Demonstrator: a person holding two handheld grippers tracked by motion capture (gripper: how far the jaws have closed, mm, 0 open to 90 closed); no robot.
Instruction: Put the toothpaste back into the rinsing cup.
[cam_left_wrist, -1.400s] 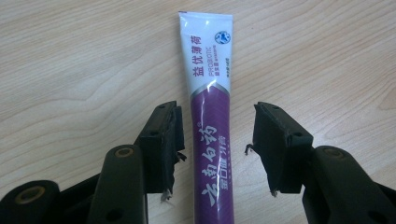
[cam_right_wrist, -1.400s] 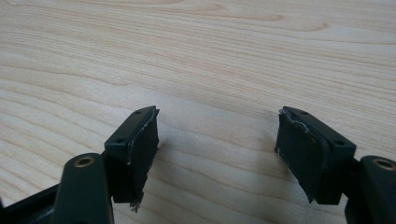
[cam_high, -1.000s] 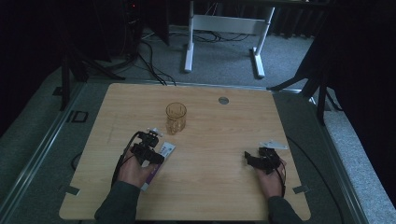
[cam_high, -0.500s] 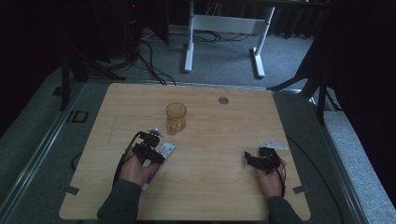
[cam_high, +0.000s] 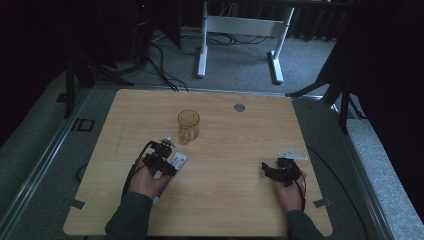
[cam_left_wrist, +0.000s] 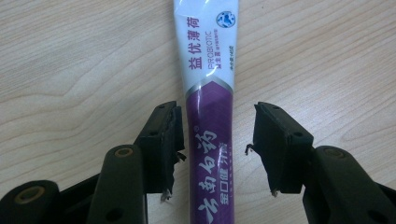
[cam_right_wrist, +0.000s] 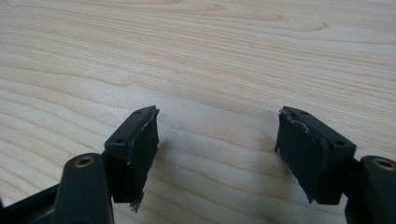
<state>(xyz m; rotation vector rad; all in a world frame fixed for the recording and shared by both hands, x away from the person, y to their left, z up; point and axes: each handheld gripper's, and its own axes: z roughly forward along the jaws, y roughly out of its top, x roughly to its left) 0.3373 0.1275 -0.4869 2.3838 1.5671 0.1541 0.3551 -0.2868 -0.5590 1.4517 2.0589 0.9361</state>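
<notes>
A toothpaste tube (cam_left_wrist: 210, 70), white at the far end and purple at the near end, lies flat on the wooden table (cam_high: 235, 200). My left gripper (cam_left_wrist: 215, 116) is open and straddles its purple part, a jaw on each side with a small gap to the tube. In the high view the left gripper (cam_high: 159, 159) sits left of centre with the tube (cam_high: 178, 160) poking out to its right. An amber drinking glass (cam_high: 188, 126) stands upright just beyond. My right gripper (cam_right_wrist: 217, 114) is open over bare wood, low at the table's right (cam_high: 274, 170).
A small round grey grommet (cam_high: 239, 107) is set in the table near its far edge. Beyond the table, a white desk frame (cam_high: 239, 24) and cables (cam_high: 160, 65) lie on the grey floor. Dark stands rise at both sides.
</notes>
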